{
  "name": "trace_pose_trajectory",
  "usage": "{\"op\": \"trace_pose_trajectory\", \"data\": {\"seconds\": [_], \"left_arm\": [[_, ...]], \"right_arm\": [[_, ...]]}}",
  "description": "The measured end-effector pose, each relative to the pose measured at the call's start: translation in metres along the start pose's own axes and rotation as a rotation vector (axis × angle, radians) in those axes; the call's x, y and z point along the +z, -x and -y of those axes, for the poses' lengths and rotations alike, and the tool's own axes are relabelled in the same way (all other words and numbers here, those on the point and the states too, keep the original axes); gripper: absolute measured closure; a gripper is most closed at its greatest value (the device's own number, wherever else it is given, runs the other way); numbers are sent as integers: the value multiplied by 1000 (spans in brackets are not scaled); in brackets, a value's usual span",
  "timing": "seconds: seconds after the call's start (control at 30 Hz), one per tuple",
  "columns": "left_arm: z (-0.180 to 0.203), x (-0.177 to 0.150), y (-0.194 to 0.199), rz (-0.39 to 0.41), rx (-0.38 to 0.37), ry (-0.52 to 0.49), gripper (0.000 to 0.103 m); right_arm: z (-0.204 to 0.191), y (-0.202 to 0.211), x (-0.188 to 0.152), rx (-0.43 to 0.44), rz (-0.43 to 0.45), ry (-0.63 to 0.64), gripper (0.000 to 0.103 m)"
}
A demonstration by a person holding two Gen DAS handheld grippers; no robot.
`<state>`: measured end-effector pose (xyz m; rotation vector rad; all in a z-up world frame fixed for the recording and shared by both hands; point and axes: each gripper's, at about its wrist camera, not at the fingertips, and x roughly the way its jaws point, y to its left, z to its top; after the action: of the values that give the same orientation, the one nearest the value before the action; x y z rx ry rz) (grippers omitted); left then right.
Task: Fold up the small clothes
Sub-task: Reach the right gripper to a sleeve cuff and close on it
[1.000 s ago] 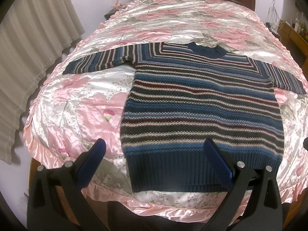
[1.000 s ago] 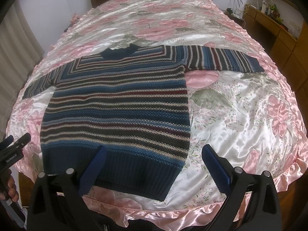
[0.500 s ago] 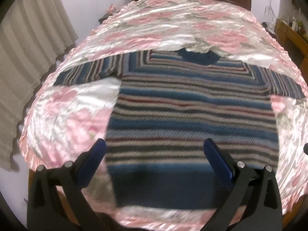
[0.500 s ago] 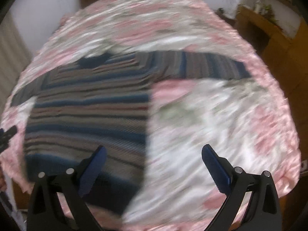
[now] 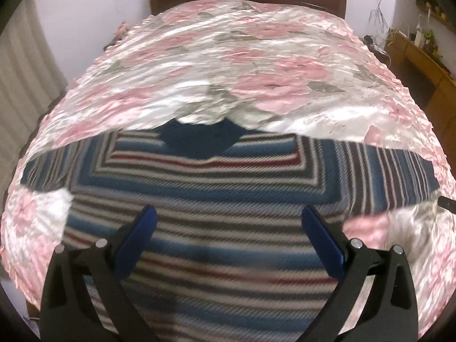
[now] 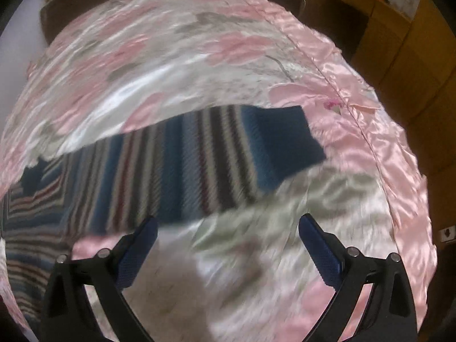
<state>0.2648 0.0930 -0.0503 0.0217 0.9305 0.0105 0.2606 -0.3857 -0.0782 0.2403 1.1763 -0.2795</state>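
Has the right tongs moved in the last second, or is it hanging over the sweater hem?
Yes. The right tongs has swung right and forward: open over bare bedspread now, facing the sweater's sleeve cuff.

Striped knit sweater with navy collar, flat, unfolded, sleeves outstretched on the bed

No readable text, label, brand, number or sign appears in either wrist view. The striped knitted sweater carries only bands of colour, and the floral satin bedspread shows only its flower print. A small white plate with a dark mark sits on the wooden furniture at the right edge (too small and blurred to read).
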Motion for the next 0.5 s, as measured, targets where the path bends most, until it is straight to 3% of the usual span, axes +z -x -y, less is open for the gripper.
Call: {"op": "trace_pose_trajectory", "data": {"seconds": [0.17, 0.5], "left_arm": [[44, 25, -34, -7, 11, -34, 2], [88, 56, -88, -40, 52, -52, 2]], "right_arm": [[37, -45, 35, 39, -46, -26, 3], [66, -84, 51, 125, -107, -89, 5]]}}
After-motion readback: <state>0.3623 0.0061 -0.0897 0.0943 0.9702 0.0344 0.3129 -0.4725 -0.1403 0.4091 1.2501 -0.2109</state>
